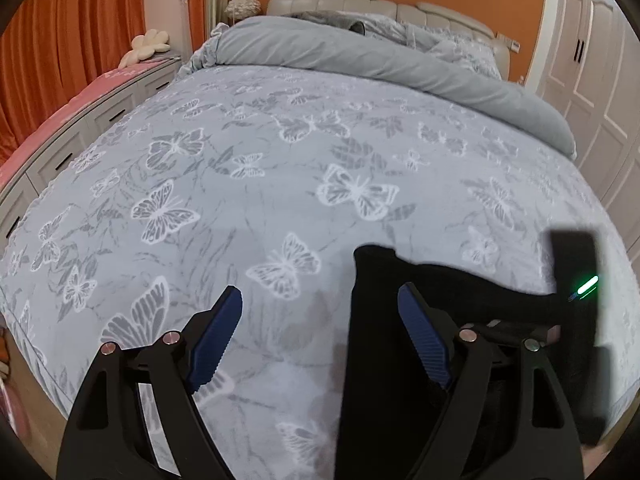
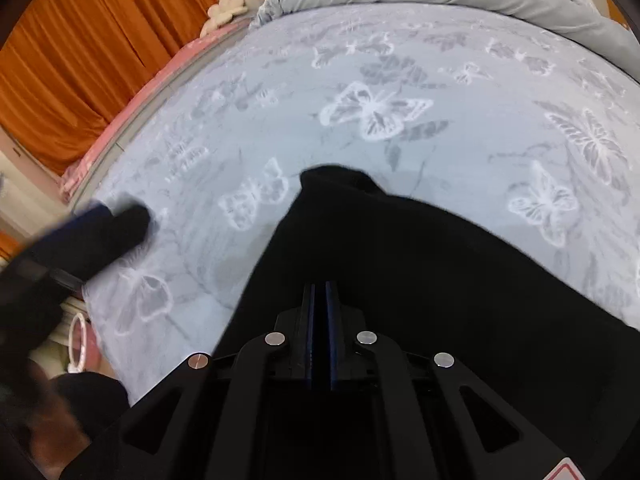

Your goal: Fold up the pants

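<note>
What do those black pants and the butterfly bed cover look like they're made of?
Black pants: a soft matte fabric, maybe knit or fleece; it drapes limply and shows no shine, though too dark to see any weave. Butterfly bed cover: thin printed cloth, likely cotton or a blend; it lies smooth and dull, with fine creases.

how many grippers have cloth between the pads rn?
1. The right gripper is shut, pads together over the black pants, apparently pinching them. The left gripper stands open above the butterfly bedspread, nothing between its pads.
</note>
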The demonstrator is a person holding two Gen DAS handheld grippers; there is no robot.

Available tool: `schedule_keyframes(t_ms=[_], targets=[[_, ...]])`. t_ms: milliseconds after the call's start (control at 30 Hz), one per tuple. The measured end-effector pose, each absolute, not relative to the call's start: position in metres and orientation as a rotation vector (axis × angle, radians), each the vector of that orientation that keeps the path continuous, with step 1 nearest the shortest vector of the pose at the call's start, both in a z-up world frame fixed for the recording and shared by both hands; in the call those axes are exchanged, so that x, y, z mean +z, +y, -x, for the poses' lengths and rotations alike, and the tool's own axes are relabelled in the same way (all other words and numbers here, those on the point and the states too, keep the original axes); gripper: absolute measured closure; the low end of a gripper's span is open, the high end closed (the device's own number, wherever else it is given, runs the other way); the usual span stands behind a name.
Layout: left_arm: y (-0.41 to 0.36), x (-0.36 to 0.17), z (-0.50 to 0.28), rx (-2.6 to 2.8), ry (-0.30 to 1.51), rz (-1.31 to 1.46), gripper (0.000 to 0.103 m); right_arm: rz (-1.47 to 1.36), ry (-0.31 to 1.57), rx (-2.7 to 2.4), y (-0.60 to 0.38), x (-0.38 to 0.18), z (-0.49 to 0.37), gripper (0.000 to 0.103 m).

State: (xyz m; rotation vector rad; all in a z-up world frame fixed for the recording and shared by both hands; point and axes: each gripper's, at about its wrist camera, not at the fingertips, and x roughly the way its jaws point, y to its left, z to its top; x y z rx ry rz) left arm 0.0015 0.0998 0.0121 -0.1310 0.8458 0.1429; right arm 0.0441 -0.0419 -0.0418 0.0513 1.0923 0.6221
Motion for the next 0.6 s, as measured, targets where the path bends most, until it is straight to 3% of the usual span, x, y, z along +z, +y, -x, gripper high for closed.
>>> schedule_keyframes(t_ms=[100, 167, 367, 400, 467, 600], targets=[[0.097, 0.009, 0.004, 0.126, 0.854, 0.118, 0.024, -0.120, 1.032, 0.593, -0.075, -0.016, -0.034, 0.098], [0.093, 0.009, 0.008, 0.120, 0.850, 0.097, 0.018, -0.087, 0.986, 0.521, -0.098, -0.006, -0.025, 0.096], [0.082, 0.005, 0.013, 0.103, 0.851, 0.065, 0.017, -0.147, 1.008, 0.275, -0.181, -0.015, -0.020, 0.090], [0.080, 0.003, 0.014, 0.098, 0.855, 0.061, 0.017, -0.162, 1.007, 0.258, -0.192, -0.015, -0.018, 0.087], [0.075, 0.001, 0.014, 0.099, 0.857, 0.046, 0.017, -0.170, 1.003, 0.235, -0.204, -0.016, -0.015, 0.072], [0.063, -0.007, 0.011, 0.091, 0.875, 0.021, 0.017, -0.152, 1.016, 0.219, -0.225, -0.021, -0.005, 0.070]])
